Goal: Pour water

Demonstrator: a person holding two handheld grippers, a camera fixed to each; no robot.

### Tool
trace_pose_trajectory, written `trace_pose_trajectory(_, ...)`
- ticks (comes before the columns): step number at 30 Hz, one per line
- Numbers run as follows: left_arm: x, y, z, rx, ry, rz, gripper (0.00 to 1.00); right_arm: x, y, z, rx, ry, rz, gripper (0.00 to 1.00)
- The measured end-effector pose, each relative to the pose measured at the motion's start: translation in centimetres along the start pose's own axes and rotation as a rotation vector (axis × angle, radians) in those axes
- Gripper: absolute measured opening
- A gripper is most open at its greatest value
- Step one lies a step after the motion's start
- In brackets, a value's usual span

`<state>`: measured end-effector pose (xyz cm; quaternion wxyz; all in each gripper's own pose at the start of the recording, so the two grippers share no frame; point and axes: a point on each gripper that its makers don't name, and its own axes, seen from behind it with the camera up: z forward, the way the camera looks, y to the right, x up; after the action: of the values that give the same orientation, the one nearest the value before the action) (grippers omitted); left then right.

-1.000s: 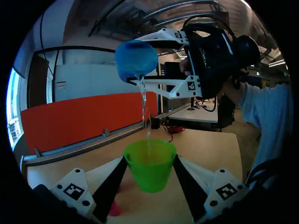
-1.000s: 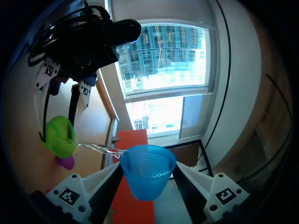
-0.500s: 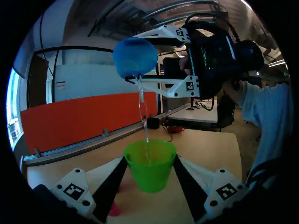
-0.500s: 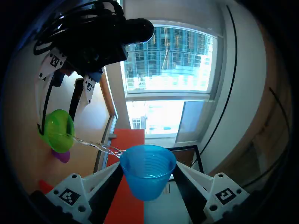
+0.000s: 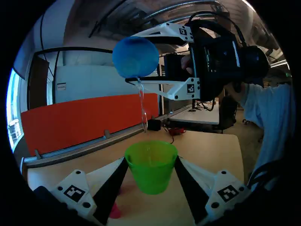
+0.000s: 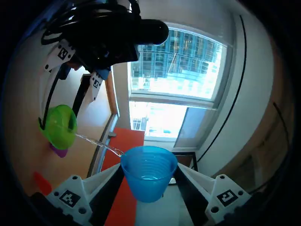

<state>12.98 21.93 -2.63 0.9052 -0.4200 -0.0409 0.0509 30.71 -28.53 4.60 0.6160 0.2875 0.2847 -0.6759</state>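
Observation:
A green cup [image 5: 151,165] stands upright between the fingers of my left gripper [image 5: 150,169], which is shut on it just above the wooden table [image 5: 210,147]. High over it, a blue cup [image 5: 135,57] is tipped on its side, held by my right gripper [image 5: 150,56], and a thin stream of water [image 5: 142,107] falls from its rim into the green cup. In the right gripper view the blue cup [image 6: 149,177] sits between my right gripper's fingers [image 6: 149,180], with a little water in it. The water stream [image 6: 98,144] runs to the green cup [image 6: 59,126], held by the left gripper [image 6: 56,113].
A pink object [image 5: 114,211] lies on the table under the left finger; it shows as purple [image 6: 58,151] beside the green cup. An orange partition [image 5: 82,116] runs along the table's far edge. A person's sleeve [image 5: 269,113] is at the right. Large windows [image 6: 177,75] lie beyond.
The blue cup has tipped a little further and drifted left and up. The water stream has thinned. The green cup has stayed in place.

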Motion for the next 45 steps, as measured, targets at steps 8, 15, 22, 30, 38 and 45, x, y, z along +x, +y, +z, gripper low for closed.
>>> trace_pose_trajectory(8, 0.1, -0.2, 0.0, 0.003, 0.004, -0.002, 0.86, 0.5, -0.1, 0.2, 0.007, 0.003, -0.063, 0.89)
trace_pose_trajectory(15, 0.2, -0.3, 0.0, 0.006, 0.007, 0.000, 0.86, 0.7, -0.3, 0.5, 0.011, 0.003, -0.118, 0.89)
trace_pose_trajectory(22, 0.3, -0.5, 0.1, 0.009, 0.010, -0.001, 0.86, 1.1, -0.4, 0.5, 0.009, 0.010, -0.124, 0.90)
trace_pose_trajectory(30, 0.4, -0.6, 0.0, 0.011, 0.012, 0.002, 0.86, 1.2, -0.3, 0.3, 0.003, 0.019, -0.010, 0.90)
trace_pose_trajectory(38, 0.5, -0.8, -0.1, 0.018, 0.014, 0.006, 0.86, 1.1, -0.6, -0.3, 0.007, 0.026, 0.140, 0.89)
trace_pose_trajectory(45, 0.5, -1.0, -0.2, 0.023, 0.016, 0.015, 0.86, 1.2, -1.0, -1.0, 0.017, 0.036, 0.359, 0.89)
